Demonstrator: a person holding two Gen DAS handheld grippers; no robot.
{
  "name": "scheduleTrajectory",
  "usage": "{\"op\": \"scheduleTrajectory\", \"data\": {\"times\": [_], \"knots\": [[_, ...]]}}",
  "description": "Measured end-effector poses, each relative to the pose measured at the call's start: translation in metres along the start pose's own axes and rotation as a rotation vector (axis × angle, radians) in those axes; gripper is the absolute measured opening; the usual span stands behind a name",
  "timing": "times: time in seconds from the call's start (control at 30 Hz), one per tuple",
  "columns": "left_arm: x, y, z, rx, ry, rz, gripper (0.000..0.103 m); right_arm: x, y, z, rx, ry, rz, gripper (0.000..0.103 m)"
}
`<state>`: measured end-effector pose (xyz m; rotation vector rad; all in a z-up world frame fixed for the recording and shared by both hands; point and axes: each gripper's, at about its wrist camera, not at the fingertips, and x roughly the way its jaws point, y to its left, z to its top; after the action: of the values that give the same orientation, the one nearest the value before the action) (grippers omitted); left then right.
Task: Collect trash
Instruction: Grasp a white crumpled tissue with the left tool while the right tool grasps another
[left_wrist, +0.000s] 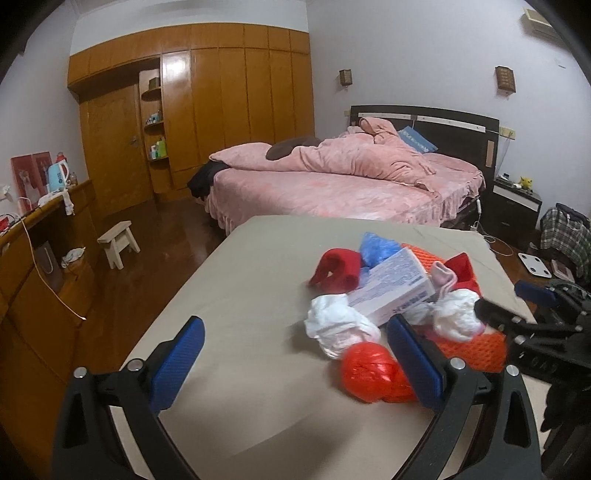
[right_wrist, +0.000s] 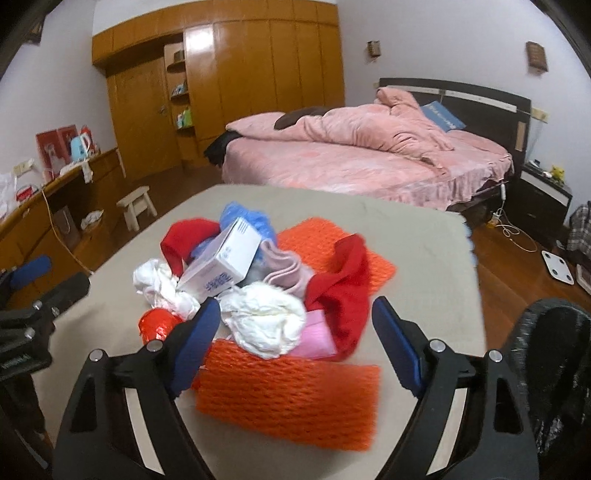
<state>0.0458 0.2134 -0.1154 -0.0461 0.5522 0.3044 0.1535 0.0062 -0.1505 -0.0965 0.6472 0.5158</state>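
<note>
- Both views are evenly lit by soft indoor light, moderately bright, with a cool cast on the walls.
- Glare streaks the glossy wardrobe (left_wrist: 207, 99) doors, brightest on the panel beside its open shelves.
- Fisheye bending curves the wardrobe and walls; dark vignette fills the corners.
- The heap of trash (right_wrist: 258, 280) in front of the wardrobe is smeared by motion blur.

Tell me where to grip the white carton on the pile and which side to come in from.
Probably best to take the white carton across its narrow width at the raised square end. It lies tilted on the pile, that end lifted clear above the pink sock, while its lower end is wedged among crumpled white tissue. Bring the right gripper, jaws open, in from above.
</note>
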Motion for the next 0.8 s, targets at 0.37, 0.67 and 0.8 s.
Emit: {"op": "scheduleTrajectory", "data": {"times": [0.37, 0.67, 0.8], "knots": [[0.019, 0.005, 0.001, 0.002, 0.014, -0.015, 0.095, 0.032, 0.012, -0.007, -0.020, 0.104, 0.087, 0.044], [0.049, -0.009, -0.001, 0.022, 0.065, -0.067, 0.078, 0.016, 0.001, -0.001, -0.016, 0.068, 0.109, 0.034], [0.068, -0.016, -0.002, 0.033, 0.097, -0.079, 0.069, 0.012, -0.004, 0.000, -0.023, 0.063, 0.102, 0.034]]}}
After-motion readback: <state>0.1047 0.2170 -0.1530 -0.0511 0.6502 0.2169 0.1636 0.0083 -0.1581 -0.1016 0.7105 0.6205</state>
